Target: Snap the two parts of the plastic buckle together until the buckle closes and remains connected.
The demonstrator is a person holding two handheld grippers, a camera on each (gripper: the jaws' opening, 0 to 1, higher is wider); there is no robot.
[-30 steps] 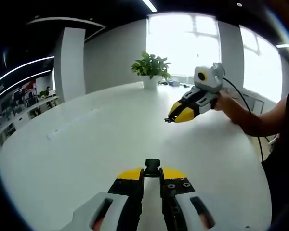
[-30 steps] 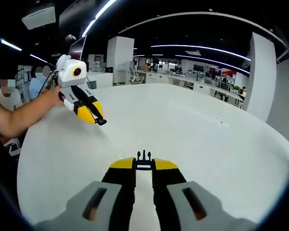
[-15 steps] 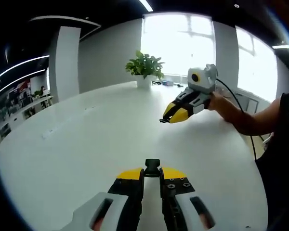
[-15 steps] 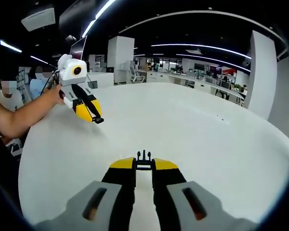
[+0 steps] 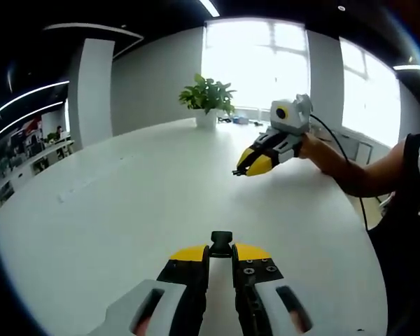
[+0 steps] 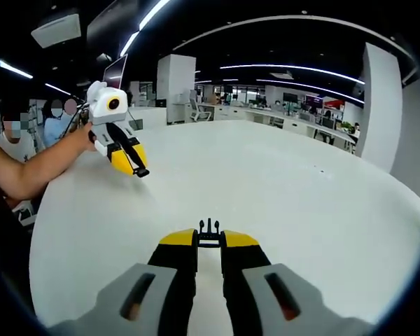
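Left gripper (image 5: 220,253): my jaws clamp the socket half (image 5: 221,241) at its tail.
Right gripper (image 6: 209,238): clamped on the pronged half (image 6: 209,227).
Position: both held above the white table (image 6: 280,189), well apart.
Risk: prongs meeting the socket askew (thin grips) could twist a half loose.

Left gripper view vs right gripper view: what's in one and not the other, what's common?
Left gripper view alone: a potted plant at the table's far edge, bright windows behind it, and the socket half of the buckle in the left gripper.

Right gripper view alone: rows of office desks under ceiling light strips, and the pronged half of the buckle in the right gripper.

Both: the white table, and the opposite gripper held up off it, apart, buckle unjoined.
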